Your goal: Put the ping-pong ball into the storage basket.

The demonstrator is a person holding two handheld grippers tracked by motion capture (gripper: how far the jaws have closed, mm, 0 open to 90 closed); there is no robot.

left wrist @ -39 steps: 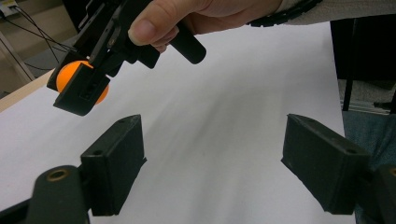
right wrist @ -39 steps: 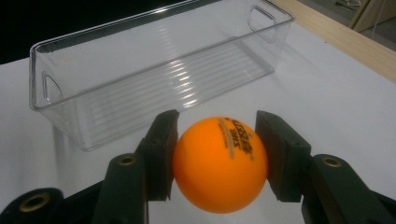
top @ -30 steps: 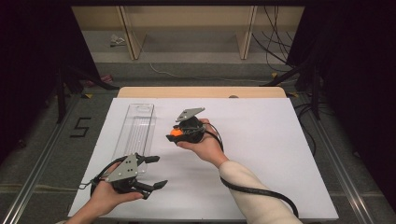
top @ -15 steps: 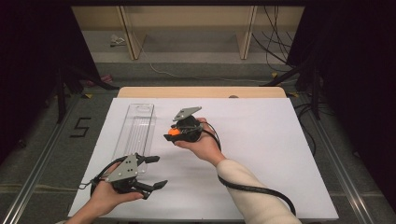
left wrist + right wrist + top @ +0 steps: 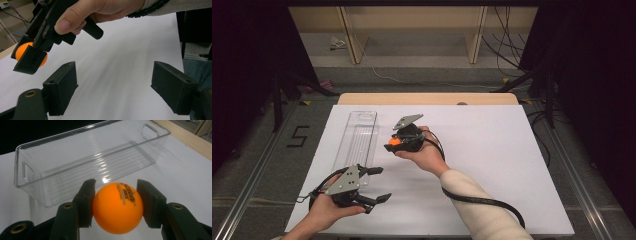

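An orange ping-pong ball (image 5: pixel 117 207) with black print sits between the jaws of my right gripper (image 5: pixel 116 205), which is shut on it. In the high view that right gripper (image 5: pixel 393 143) hangs above the white table, just right of a long clear plastic bin (image 5: pixel 358 140). The bin (image 5: pixel 85 167) lies straight ahead of the ball and holds nothing. My left gripper (image 5: pixel 376 185) stands open near the table's front left, by the bin's near end. Seen from the left gripper (image 5: pixel 113 90), whose jaws stand wide apart, the ball (image 5: pixel 31 55) shows in the right gripper (image 5: pixel 31 58) at upper left.
A white sheet (image 5: pixel 492 150) covers the table, with a wooden strip (image 5: pixel 427 98) along its far edge. Beyond it stand a wooden shelf frame (image 5: pixel 412 30) and loose cables (image 5: pixel 512 55) on the floor. A floor mark "5" (image 5: pixel 298 136) lies left of the table.
The right gripper with the ball has drifted slightly left, closer to the clear bin. The left gripper has stayed in place.
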